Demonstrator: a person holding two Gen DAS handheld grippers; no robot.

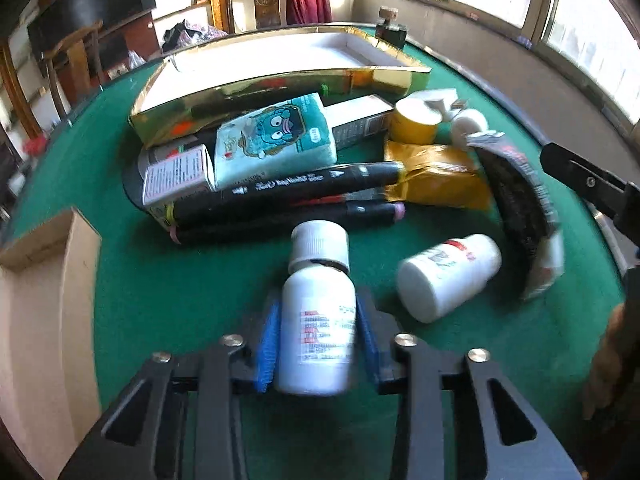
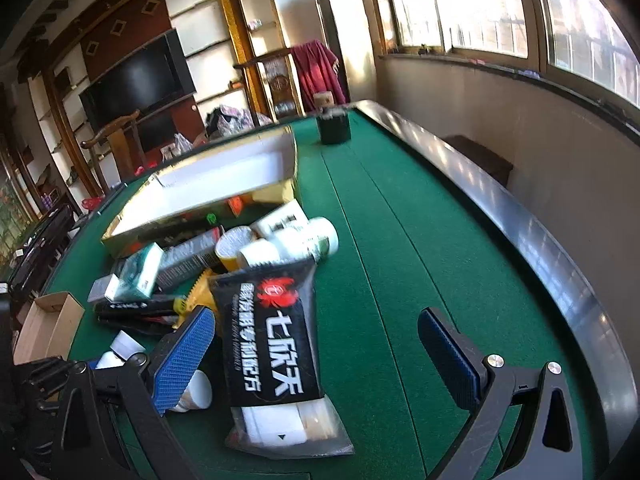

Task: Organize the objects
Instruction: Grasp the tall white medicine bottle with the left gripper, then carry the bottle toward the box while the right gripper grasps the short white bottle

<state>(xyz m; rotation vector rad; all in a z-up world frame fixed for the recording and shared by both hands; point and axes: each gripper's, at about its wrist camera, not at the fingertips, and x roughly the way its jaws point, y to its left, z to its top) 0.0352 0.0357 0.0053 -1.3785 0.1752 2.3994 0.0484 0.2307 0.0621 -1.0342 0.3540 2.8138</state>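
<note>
My left gripper (image 1: 318, 336) is shut on a white pill bottle (image 1: 318, 320) with a white cap, held just above the green table (image 1: 180, 288). A second white bottle (image 1: 448, 276) lies on its side to the right. My right gripper (image 2: 316, 356) is open over a black sachet (image 2: 276, 340) with a red crab logo; the sachet lies between the jaws without touching the pads. The sachet also shows in the left wrist view (image 1: 520, 216). Behind lies a pile: black markers (image 1: 304, 188), a teal tissue pack (image 1: 276, 140), a gold packet (image 1: 436, 176).
An open gold box (image 1: 280, 76) with a white inside sits at the back of the pile. A cardboard box (image 1: 44, 300) stands at the left edge. A dark bottle (image 2: 334, 124) stands at the far end. The table's raised dark rim (image 2: 520, 232) runs along the right.
</note>
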